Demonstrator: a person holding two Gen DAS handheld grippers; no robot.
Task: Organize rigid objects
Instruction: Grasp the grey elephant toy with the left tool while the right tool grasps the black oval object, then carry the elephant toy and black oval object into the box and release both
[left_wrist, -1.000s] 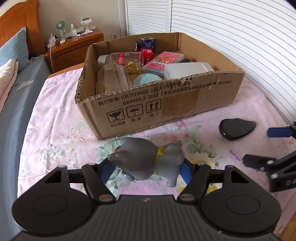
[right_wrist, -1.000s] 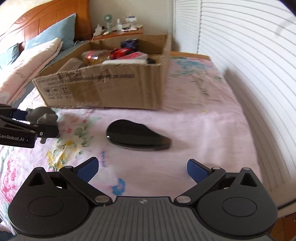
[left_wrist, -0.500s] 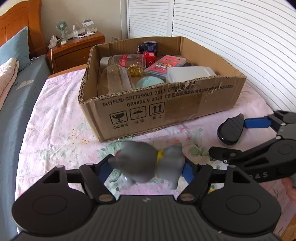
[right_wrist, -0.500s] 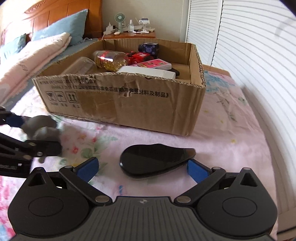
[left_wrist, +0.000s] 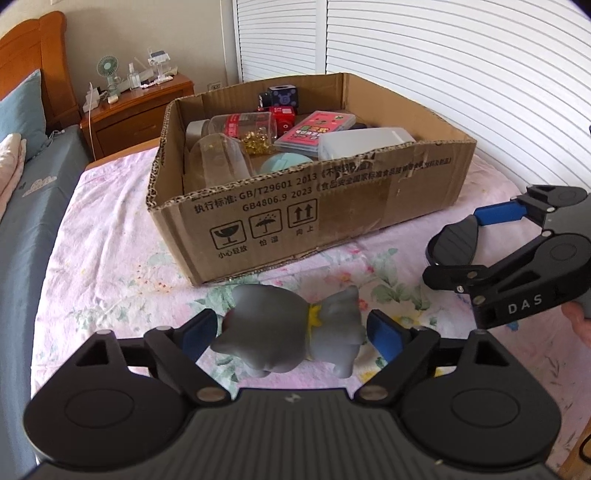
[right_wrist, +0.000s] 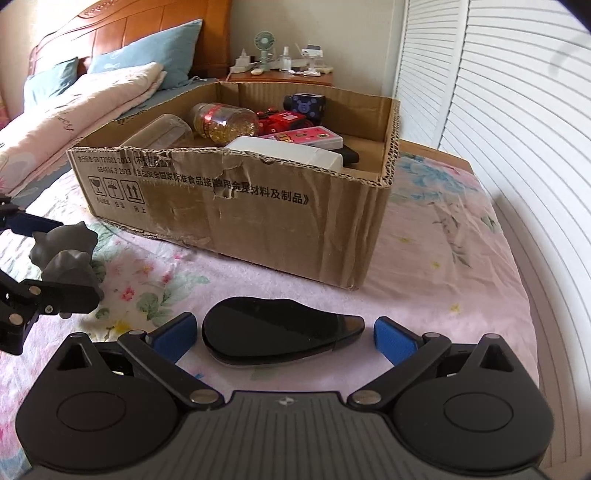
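Grey toy (left_wrist: 291, 332) between open left claw (left_wrist: 291, 334)

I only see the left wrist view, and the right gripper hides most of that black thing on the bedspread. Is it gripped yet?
Observer: No. The right wrist view shows the right gripper open, and the black object lies between its pads with a gap on each side.
Operator: What shape is it?
Observer: A flat, glossy teardrop. Its wide end is on that picture's left.
Operator: Any room in the box?
Observer: Yes. Bare floor shows at the cardboard box's right end, past the white case.
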